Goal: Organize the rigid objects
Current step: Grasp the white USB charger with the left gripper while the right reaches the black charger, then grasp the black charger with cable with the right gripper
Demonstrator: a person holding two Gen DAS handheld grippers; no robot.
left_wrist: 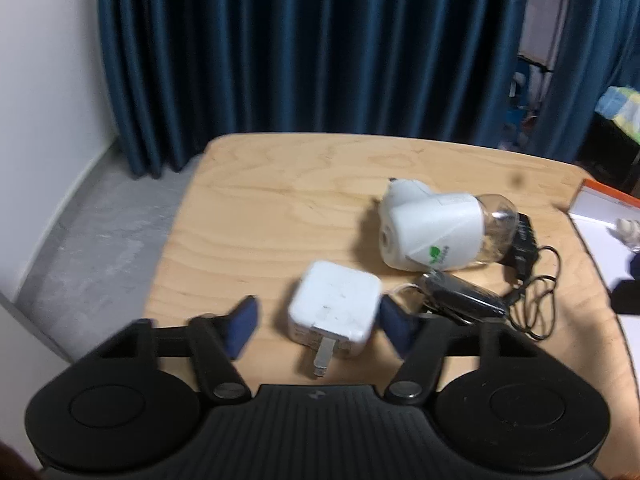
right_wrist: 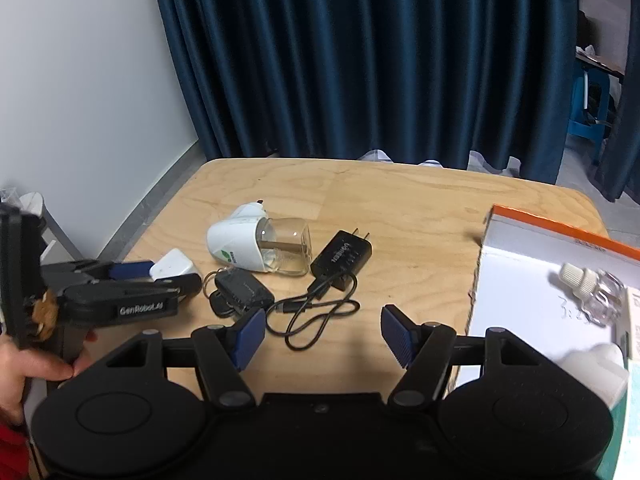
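The step in hand looks like the pickup of the white square charger point(left_wrist: 335, 309), which lies on the near left part of the wooden table point(left_wrist: 280, 200) with its plug prongs pointing toward the camera. The left gripper point(left_wrist: 316, 322) straddles it: the right pad sits at or just beside the charger's edge, the left pad stands clear, so no grip is made yet. The right gripper point(right_wrist: 323, 334) hangs open and empty over the black cable point(right_wrist: 316, 312). The next move calls for closing squarely on the charger's flat sides, lifting, and probably carrying it right to the orange-edged box point(right_wrist: 520, 280).
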